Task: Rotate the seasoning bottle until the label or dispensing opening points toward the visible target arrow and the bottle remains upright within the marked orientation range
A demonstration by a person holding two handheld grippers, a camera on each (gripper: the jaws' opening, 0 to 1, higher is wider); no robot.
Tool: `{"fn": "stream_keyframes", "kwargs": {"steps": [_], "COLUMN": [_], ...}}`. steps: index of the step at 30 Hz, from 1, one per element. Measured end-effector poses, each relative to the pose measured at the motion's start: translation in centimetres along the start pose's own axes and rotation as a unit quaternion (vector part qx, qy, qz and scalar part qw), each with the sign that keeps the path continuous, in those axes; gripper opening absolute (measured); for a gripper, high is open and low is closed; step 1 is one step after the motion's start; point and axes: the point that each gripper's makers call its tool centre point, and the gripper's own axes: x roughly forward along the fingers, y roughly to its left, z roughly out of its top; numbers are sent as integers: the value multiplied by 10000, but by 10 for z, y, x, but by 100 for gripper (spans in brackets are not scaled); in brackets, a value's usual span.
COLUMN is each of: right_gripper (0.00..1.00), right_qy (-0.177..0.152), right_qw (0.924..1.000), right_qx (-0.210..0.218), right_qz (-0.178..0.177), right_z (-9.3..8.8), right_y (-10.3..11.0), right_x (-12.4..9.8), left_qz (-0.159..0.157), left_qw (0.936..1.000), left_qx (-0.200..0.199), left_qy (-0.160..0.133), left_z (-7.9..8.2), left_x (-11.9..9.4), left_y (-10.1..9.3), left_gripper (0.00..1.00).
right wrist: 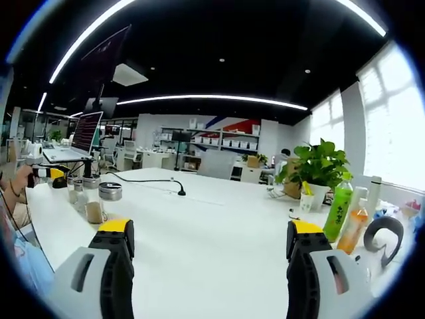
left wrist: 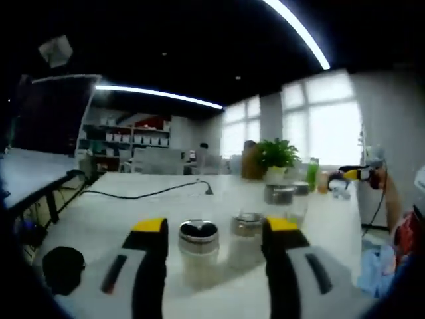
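The left gripper (left wrist: 216, 249) hangs spread wide over the white worktop (left wrist: 119, 212), its jaws either side of a metal-capped seasoning bottle (left wrist: 198, 247) that stands upright just beyond them, untouched. More jars (left wrist: 282, 194) stand farther off, near a potted plant (left wrist: 276, 157). The right gripper (right wrist: 209, 249) is spread too, over bare worktop, green bottle (right wrist: 339, 211) at its right.

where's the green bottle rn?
In the right gripper view the green bottle stands on the white table's right side, beside an orange bottle, just right of the potted plant, above the right gripper's right jaw.
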Motion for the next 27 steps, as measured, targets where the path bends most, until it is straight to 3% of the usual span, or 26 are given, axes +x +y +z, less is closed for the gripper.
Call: {"fn": "stream_keyframes", "kwargs": {"steps": [2,4,8,9,12,18,27], "right_gripper": [99,99,99,99,98,98,98], "right_qy": [59,96,-36,-44,-31,-109,-104], "right_qw": [10000,9999,10000,10000,10000,9999,9999], "right_qx": [46,44,-2,-10,16,-39,-87], "right_qz": [8,38,43,46,75,14,64], "right_z": [-4,-4,3,3,2,8,8], "right_y": [1,4,6,6,7,6,8], "right_x": [3,3,0,0,1,-5,-3], "left_qz": [377,712,776,926,1421,1603,1624], "left_qw": [9981,9965,9968,9955,9888,9864,9857], "left_qx": [475,420,-2,-24,265,73,145], "left_qy": [-96,-138,-181,-206,-362,-352,-424], "left_z": [5,7,6,5,2,-16,-20], "left_x": [-1,0,3,1,-3,3,17], "left_y": [4,8,7,11,20,18,10], "left_gripper": [59,58,55,54,52,48,42]}}
